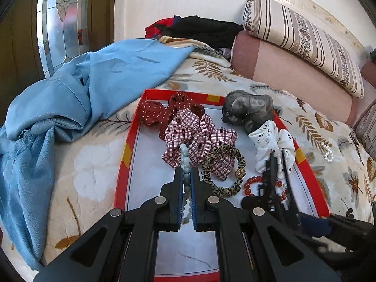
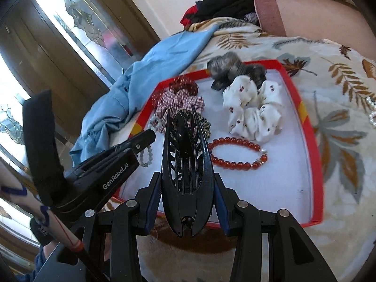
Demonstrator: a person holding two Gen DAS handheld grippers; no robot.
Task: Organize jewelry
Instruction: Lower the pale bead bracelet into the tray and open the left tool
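Jewelry sits in a shallow red-rimmed tray (image 1: 128,155) with a smooth white floor, centre of both frames, on a fuzzy leaf-print blanket (image 1: 94,178). Your left gripper (image 1: 187,176) is pinched nearly closed on a string of pale green round beads (image 1: 185,162), which runs between the blue ribbed pads. Your right gripper (image 2: 188,188) clamps a glossy black plastic hair claw (image 2: 186,171), long and pointed, teeth facing away, fingers spread about the claw's width. Just right of it lies a red glass-like bead bracelet (image 2: 237,151), a closed loop flat on the tray floor. Soft ruched scrunchies fill the upper tray: dark red dotted (image 1: 162,111), plaid (image 1: 192,138), white speckled (image 2: 251,115), grey sheer (image 2: 230,69). Leopard-print elastic hair tie (image 1: 223,174) with a gold ball lies beside the plaid one. Pearl-like beads (image 1: 327,154) rest on the blanket, right of the tray. Crumpled blue cloth (image 1: 70,108) at left.
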